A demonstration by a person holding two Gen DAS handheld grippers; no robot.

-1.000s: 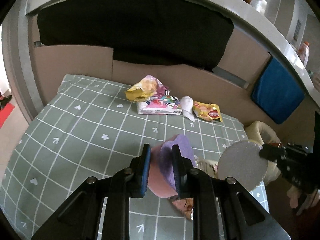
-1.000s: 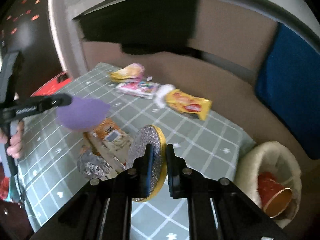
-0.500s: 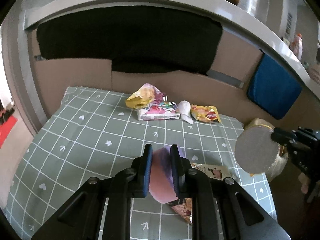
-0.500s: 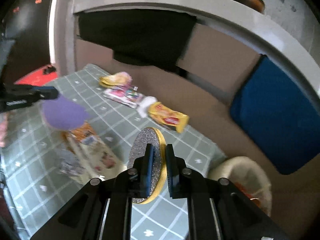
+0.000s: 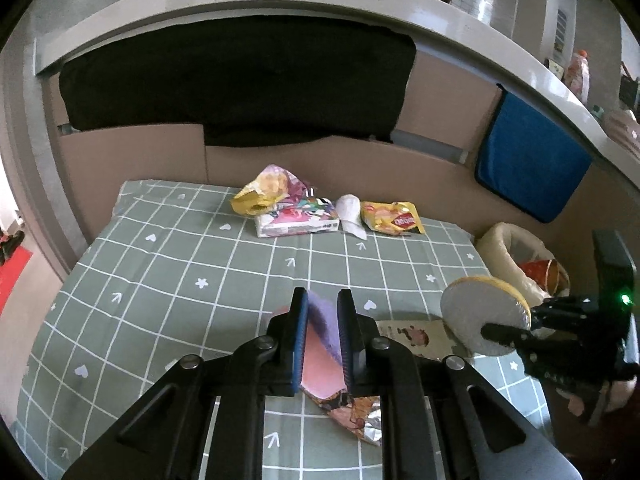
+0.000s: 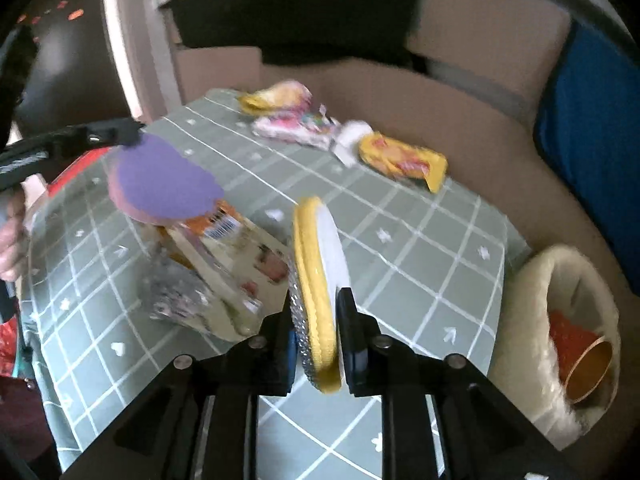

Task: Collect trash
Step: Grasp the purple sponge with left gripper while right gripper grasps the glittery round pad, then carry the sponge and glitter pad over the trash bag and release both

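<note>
Table under green checked cloth [image 5: 168, 264]. Far edge: yellow wrapper [image 5: 260, 194], tissue pack [image 5: 298, 220], white wad [image 5: 350, 210], yellow snack bag [image 5: 392, 218]. Near edge: flattened carton [image 6: 236, 264], foil wrapper [image 6: 176, 296].

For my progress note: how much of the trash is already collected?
Done: a red cup lies in the bin. In hand: left gripper holds a purple disc, right gripper a yellow-edged disc. Left: wrappers and a packet on the table.
</note>
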